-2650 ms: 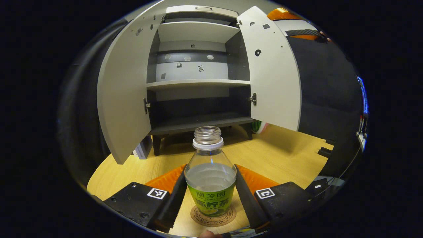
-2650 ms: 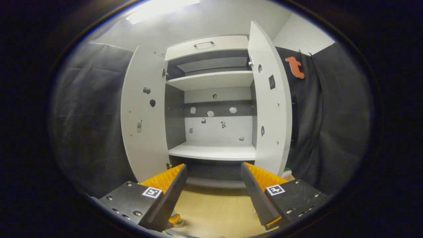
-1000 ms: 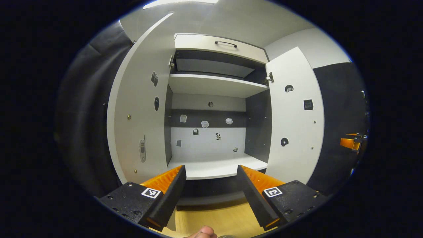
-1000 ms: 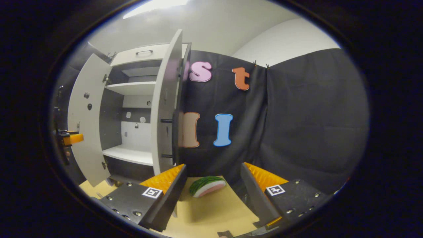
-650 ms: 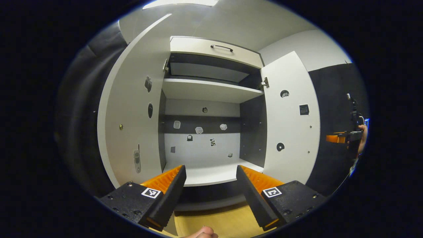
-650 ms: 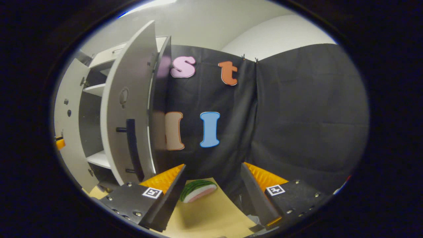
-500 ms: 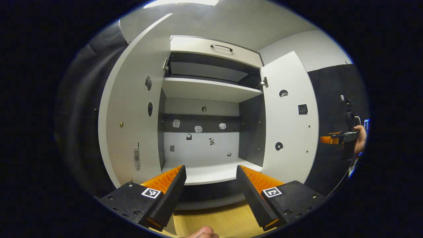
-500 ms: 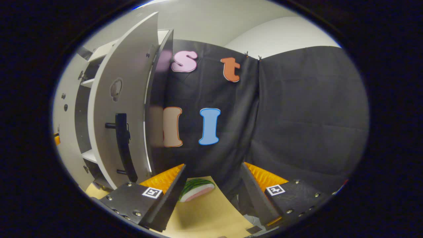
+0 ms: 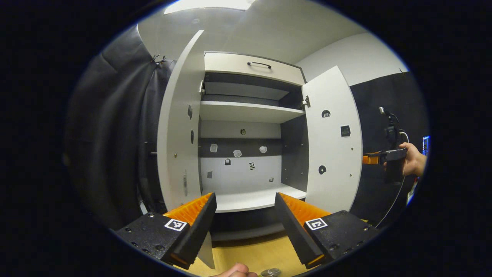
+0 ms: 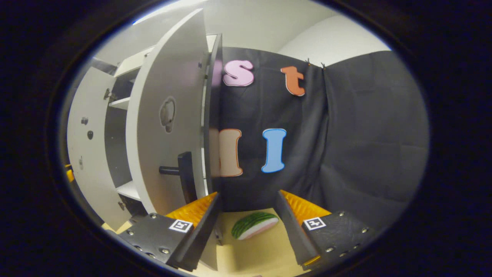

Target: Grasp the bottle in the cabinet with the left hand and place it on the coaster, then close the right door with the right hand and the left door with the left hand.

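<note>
Right gripper (image 10: 246, 215) has swung behind right door (image 10: 169, 115), jaws apart, empty; left gripper (image 9: 245, 215) apart too; bottle (image 9: 270, 272) rim at bottom edge. Risk: fingers snag handle (image 10: 184, 175), door bounces back
</note>
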Demonstrator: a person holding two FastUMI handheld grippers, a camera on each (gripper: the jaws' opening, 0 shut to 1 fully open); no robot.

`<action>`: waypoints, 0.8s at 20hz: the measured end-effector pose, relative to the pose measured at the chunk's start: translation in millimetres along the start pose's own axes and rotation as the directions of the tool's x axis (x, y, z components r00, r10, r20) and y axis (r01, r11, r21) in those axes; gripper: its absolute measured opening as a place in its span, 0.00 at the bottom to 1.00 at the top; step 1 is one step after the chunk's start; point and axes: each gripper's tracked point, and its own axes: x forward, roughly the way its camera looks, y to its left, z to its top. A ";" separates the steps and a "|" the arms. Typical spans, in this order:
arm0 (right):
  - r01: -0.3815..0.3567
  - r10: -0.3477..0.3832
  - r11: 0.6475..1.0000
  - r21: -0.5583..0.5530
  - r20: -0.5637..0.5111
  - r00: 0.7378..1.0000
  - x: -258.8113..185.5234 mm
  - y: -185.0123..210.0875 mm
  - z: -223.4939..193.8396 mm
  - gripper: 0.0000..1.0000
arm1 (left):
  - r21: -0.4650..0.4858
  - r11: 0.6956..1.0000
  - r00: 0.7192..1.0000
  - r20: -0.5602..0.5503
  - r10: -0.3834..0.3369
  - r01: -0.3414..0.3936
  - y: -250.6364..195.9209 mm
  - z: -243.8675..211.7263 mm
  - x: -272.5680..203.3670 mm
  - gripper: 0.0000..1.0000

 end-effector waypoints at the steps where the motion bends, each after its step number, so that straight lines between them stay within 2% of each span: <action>1: 0.010 -0.010 1.000 0.012 -0.019 1.000 0.4 0.9 -0.1 0.90 | -0.005 1.000 1.000 -0.006 0.003 -0.003 -0.3 -0.8 -6.9 0.96; 5: 0.055 -0.056 0.998 -0.036 -0.019 0.998 -4.1 0.8 3.8 0.91 | -0.006 0.999 0.999 -0.041 0.035 -0.035 7.2 -7.3 -27.5 0.96; 7: 0.090 -0.090 0.996 -0.025 -0.013 0.996 -5.8 -0.9 2.7 0.91 | -0.005 0.999 0.998 -0.047 0.044 -0.044 9.8 -7.0 -36.1 0.96; 8: 0.107 -0.107 0.994 -0.017 -0.009 0.994 -7.0 -2.3 2.0 0.86 | -0.006 0.999 0.998 -0.046 0.042 -0.042 9.9 -5.8 -39.9 0.96; 9: 0.121 -0.121 0.993 -0.014 -0.003 0.993 -8.5 -2.0 2.2 0.91 | -0.004 0.999 0.998 -0.041 0.043 -0.043 11.5 -5.1 -43.1 0.96; 10: 0.132 -0.132 0.991 -0.016 0.002 0.991 -9.1 -1.4 3.5 0.86 | 0.000 0.999 0.998 -0.039 0.050 -0.050 14.3 -3.9 -45.2 0.96; 11: 0.134 -0.134 0.991 -0.022 0.006 0.991 -9.4 0.6 3.8 0.91 | 0.007 0.998 0.997 -0.043 0.059 -0.059 16.5 -4.8 -47.8 0.96; 12: 0.129 -0.129 0.991 -0.027 0.006 0.992 -9.5 3.7 4.0 0.91 | 0.010 0.998 0.997 -0.048 0.063 -0.063 16.9 -5.1 -50.3 0.96; 13: 0.111 -0.111 0.993 -0.032 0.010 0.994 -11.3 8.4 3.3 0.86 | 0.009 0.998 0.997 -0.048 0.062 -0.061 15.5 -4.0 -52.2 0.96; 14: 0.085 -0.085 0.996 -0.032 0.007 0.996 -10.9 15.5 3.0 0.91 | 0.011 0.998 0.997 -0.049 0.057 -0.057 13.9 -2.8 -52.9 0.96; 16: 0.006 -0.006 1.000 -0.023 -0.005 1.000 -11.2 34.8 0.0 0.91 | 0.024 0.998 0.997 -0.055 0.060 -0.059 14.4 -2.3 -56.5 0.96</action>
